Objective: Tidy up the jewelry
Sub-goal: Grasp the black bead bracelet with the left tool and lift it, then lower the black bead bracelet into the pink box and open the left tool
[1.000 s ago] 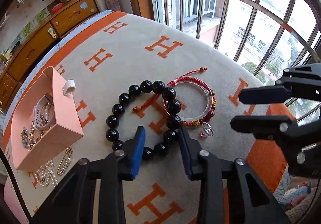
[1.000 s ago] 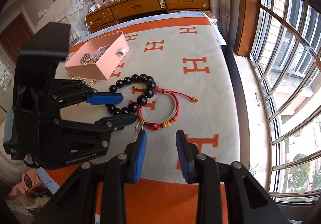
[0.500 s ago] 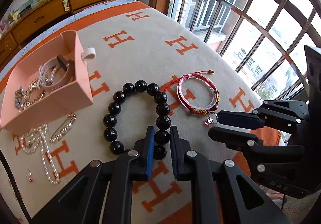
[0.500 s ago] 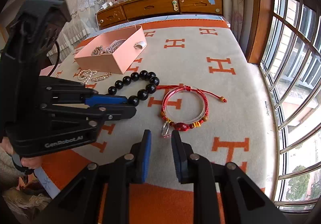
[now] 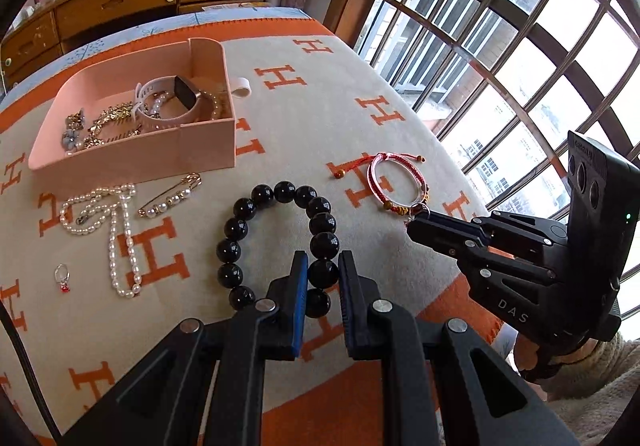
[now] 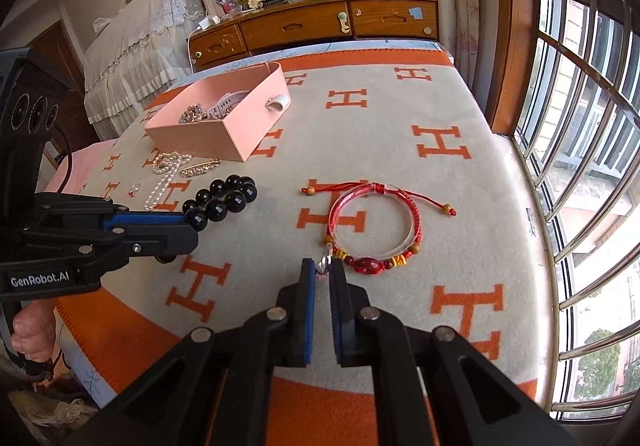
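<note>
A black bead bracelet (image 5: 276, 194) lies on the orange-and-cream blanket (image 5: 360, 58). My left gripper (image 5: 323, 266) is shut on one of its near beads. To its right lies a red cord bracelet (image 5: 371, 174), apart from the black one. A small silver ring (image 6: 325, 260) sits at the red cord bracelet's (image 6: 368, 265) near edge. My right gripper (image 6: 323, 266) is closing tight on that ring, pads pressing it. In the right wrist view the left gripper (image 6: 188, 230) meets the black bead bracelet (image 6: 224, 202) at the left.
A pink open box (image 5: 132, 162) at the far left holds a watch (image 5: 176, 102) and chains. In front of it lie a pearl necklace (image 5: 116, 242), a pearl pin (image 5: 170, 198) and a small red-stone ring (image 5: 62, 274). Barred windows stand close on the right, wooden drawers behind.
Both grippers closed: the left onto a black bead, the right onto the silver ring. The black bracelet, which overlapped the red one, now lies apart to its left.
</note>
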The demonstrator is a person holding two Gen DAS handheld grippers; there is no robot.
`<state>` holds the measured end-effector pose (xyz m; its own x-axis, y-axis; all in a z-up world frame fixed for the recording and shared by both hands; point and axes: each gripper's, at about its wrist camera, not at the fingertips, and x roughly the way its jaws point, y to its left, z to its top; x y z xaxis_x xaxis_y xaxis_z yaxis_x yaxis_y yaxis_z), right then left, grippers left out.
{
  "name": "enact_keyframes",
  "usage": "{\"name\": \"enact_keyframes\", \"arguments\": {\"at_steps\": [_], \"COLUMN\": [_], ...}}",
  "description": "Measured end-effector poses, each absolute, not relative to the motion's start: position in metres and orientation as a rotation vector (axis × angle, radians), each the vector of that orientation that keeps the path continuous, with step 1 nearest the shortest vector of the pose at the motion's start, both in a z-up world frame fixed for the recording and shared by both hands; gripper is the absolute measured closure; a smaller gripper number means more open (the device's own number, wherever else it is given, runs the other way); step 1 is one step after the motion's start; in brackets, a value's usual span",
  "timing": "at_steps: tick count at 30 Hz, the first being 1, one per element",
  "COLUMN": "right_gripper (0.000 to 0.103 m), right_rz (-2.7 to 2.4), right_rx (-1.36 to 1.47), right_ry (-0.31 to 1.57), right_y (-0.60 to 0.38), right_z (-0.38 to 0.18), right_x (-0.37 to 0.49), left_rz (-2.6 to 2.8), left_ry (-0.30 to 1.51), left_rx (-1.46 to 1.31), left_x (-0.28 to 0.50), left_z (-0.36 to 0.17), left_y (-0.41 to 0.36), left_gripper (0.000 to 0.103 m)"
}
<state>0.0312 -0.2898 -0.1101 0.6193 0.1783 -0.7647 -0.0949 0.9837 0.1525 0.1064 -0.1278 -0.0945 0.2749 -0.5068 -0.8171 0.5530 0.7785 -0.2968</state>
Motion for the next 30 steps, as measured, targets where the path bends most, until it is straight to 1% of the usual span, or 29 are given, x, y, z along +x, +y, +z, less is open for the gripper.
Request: {"name": "enact_keyframes", "arguments": {"at_steps": [8, 16, 25, 30], "right_gripper": [0.096, 0.096, 0.096, 0.096], "right_rz": [0.179, 0.228, 0.302, 0.315], "right_rx": [0.075, 0.021, 0.004, 0.035], "right_ry": [0.844, 0.756, 0.665, 0.657], "right_y": [-0.276, -0.253, -0.223, -0.214], "right_z": [-0.090, -0.049, -0.001, 0.009], "right_x": [0.027, 0.039, 0.083, 0.119], "left_rz": [-0.687, -0.623, -0.508, -0.469], "left_ry": [1.000, 0.913, 0.766, 0.742], "left_rx": [-0.008, -0.069, -0.046, -0.055], "left_x": [0.101, 0.114, 0.152, 0.189], "left_z": [-0.058, -0.009, 0.055, 0.060], "left_y": [-0.099, -0.061, -0.023, -0.016], "left_gripper": [0.090, 0.090, 0.090, 0.090]}}
